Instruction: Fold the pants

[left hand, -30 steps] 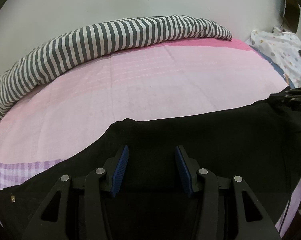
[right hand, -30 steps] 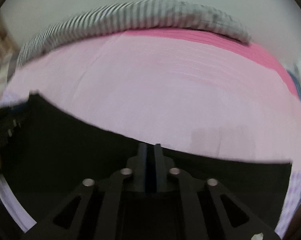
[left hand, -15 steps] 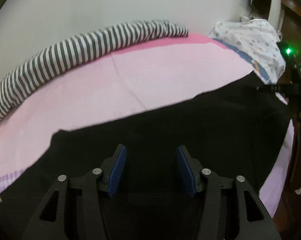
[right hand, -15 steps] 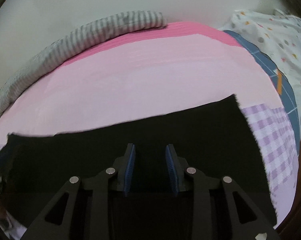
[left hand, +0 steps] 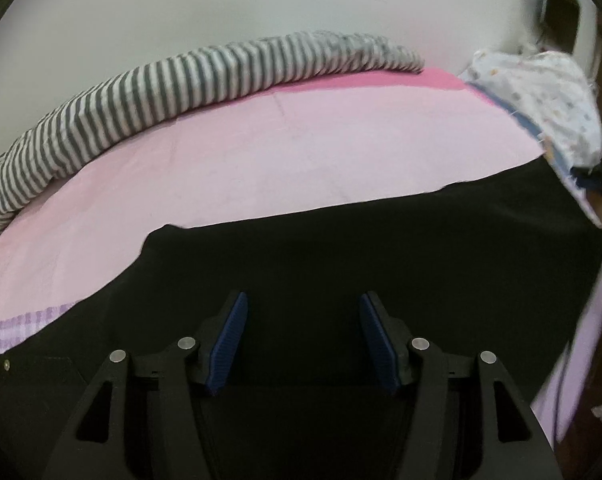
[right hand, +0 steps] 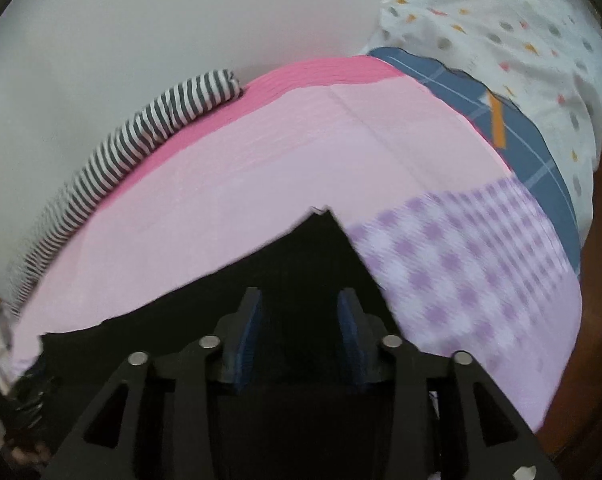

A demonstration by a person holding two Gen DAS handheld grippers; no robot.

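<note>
Pants (left hand: 381, 264): solid black, directly under the left gripper (left hand: 301, 340), whose pads are blue on black fingers. Bed sheet (left hand: 301, 152) ahead: pale pink, deeper pink band at the far edge, lilac-and-white check right of the right gripper (right hand: 299, 328). Bolster (left hand: 161, 96) beyond: grey-and-white stripes. Quilt (right hand: 521, 40) far right: white, multicoloured dots.

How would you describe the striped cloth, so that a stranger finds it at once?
Start at the pink bed sheet. Along its far edge, against the pale wall, lies the long rolled striped cloth. Only it has grey and white stripes; the black pants are plain.
</note>
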